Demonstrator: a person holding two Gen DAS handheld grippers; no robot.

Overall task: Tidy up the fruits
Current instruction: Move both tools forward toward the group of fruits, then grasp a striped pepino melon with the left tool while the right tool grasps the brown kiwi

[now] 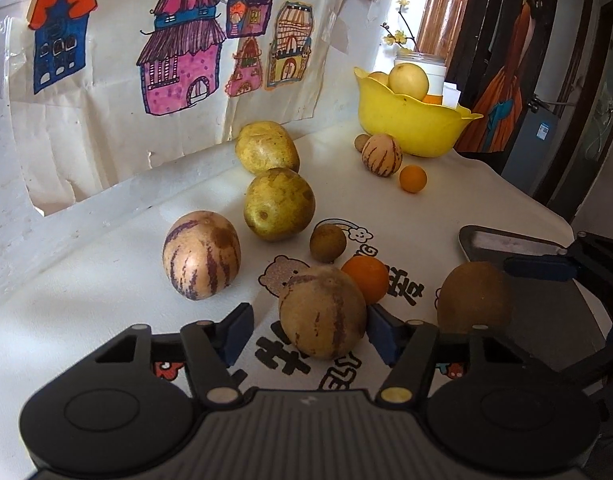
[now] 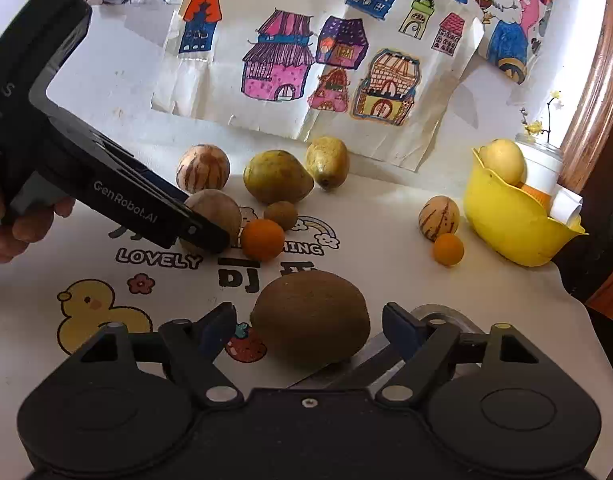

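Bracketing one fruit each: left gripper (image 1: 308, 330) jaws apart around the tan purple-striped melon (image 1: 321, 312), right pad touching, left clear; right gripper (image 2: 309, 330) apart around the brown oval kiwi (image 2: 310, 318); both on the worktop (image 2: 386, 240), likely bound for the yellow plastic bowl (image 2: 506, 232).

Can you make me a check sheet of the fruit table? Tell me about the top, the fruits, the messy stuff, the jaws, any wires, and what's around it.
Surface: white cartoon-print tablecloth.
Job's things: yellow bowl holding pale fruit; loose on the cloth, striped melon, brown kiwi, near orange, two yellow-green fruits, more small fruits.
Clutter: white cup with a flower sprig behind the bowl; metal plate.
Grippers: left gripper jaws around the striped melon, one side touching, the other apart; right gripper jaws around the kiwi, not touching.
Cables: nothing seen.
Surroundings: house drawings on the wall.
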